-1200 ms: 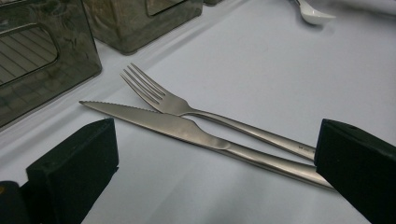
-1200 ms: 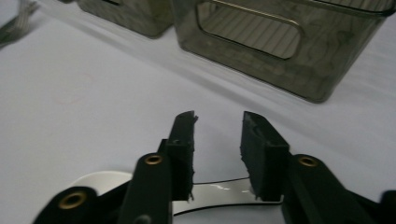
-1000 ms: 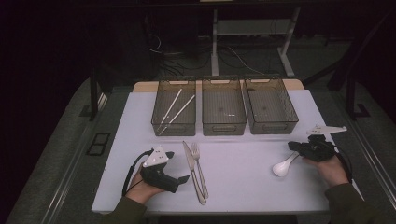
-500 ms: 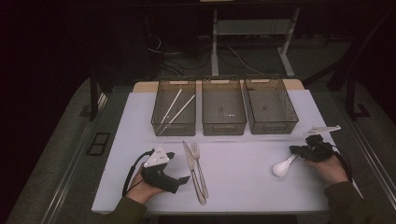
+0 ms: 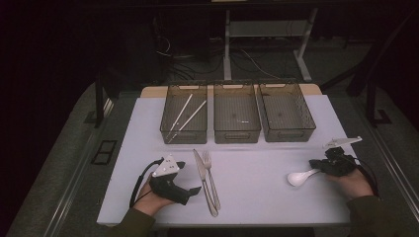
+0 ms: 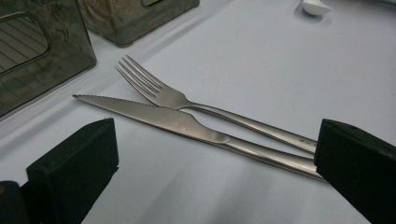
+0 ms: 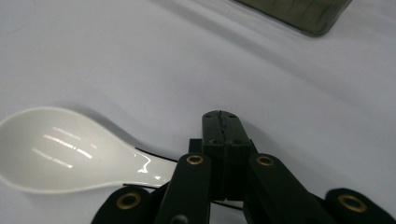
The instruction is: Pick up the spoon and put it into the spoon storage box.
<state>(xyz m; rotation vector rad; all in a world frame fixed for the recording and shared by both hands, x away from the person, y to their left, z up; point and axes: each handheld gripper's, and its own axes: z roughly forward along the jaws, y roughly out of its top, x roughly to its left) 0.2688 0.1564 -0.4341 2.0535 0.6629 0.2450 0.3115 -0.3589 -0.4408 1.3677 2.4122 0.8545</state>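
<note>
Handle of a glossy white ceramic spoon [image 7: 70, 151] is being pinched by the closed right gripper [image 7: 223, 122]; the left gripper [image 6: 210, 154] is being held wide open, empty.

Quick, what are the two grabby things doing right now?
Left gripper: jaws open, holding nothing, facing the knife and fork.
Right gripper: jaws closed on the white spoon handle.

Table [image 5: 276, 202]: white top carried everything.
Bins [image 5: 236, 118]: three stood beyond both jaws.
Knife [image 6: 187, 125], fork [image 6: 196, 105]: lay between the left jaws.
Spoon [image 7: 70, 149]: lay beside the right jaws.
</note>
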